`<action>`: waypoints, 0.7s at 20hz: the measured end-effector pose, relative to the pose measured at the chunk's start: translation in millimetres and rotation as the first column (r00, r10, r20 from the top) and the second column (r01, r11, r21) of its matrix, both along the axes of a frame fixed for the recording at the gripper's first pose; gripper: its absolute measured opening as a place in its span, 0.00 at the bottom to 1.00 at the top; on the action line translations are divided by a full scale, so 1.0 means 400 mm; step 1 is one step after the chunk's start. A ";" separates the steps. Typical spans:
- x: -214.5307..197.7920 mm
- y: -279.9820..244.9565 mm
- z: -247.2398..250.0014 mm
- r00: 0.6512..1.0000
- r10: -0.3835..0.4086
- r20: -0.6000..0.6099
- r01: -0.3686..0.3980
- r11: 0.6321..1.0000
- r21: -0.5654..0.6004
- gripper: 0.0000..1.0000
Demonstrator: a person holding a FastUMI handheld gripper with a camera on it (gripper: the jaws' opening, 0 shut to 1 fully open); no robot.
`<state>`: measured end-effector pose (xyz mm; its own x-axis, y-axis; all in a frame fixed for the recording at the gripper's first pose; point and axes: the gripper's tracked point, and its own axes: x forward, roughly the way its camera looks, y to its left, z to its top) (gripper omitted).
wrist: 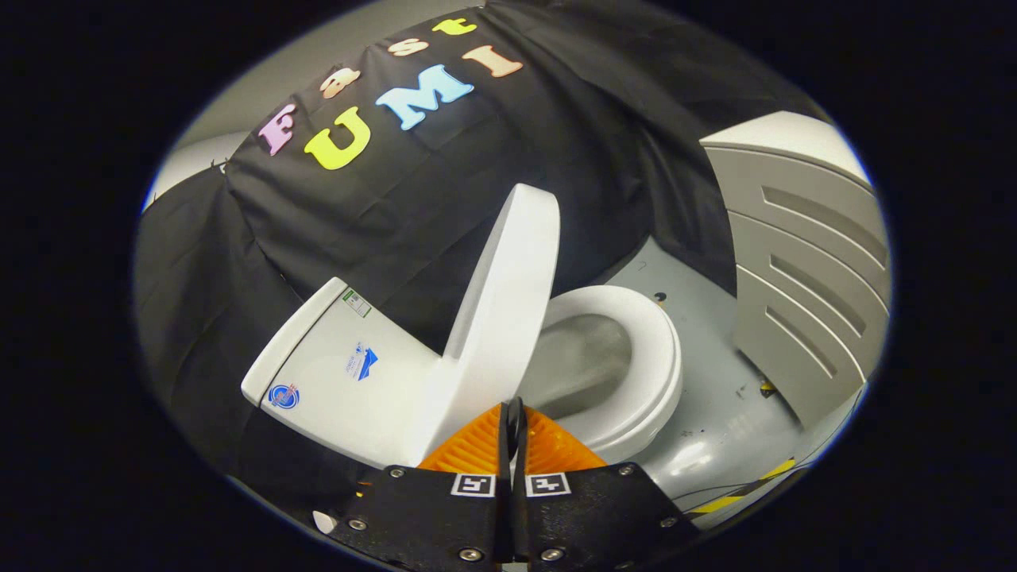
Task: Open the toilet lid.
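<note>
Pointing forward at the toilet (477,373), the gripper (514,417) had its two fingers (548,445) pressed together with no visible gap and nothing caught between them. Their tips sat right at the lower edge of the toilet lid (504,294), though contact with it could not be made out. That lid stood raised, close to upright and leaning back toward the tank (334,365), which lay on the far side of the lid from the bowl. On the bowl side, the seat (647,365) rested flat on its rim, and the bowl (584,361) inside looked pale and held nothing visible. Beyond the bowl, away from the lid, a grey slatted cabinet (802,270) stood on the grey floor (715,429), well apart from the toilet.
</note>
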<state>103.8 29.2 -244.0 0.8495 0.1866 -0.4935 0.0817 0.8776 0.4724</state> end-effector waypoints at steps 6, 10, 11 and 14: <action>0.000 0.038 0.043 0.999 -0.029 0.028 0.032 0.994 -0.107 0.00; 0.001 0.073 0.080 0.998 -0.023 0.058 0.033 0.983 -0.178 0.00; 0.001 0.081 0.086 0.998 -0.024 0.059 0.035 0.981 -0.193 0.00; 0.005 0.110 0.116 0.997 -0.022 0.075 0.039 0.971 -0.235 0.00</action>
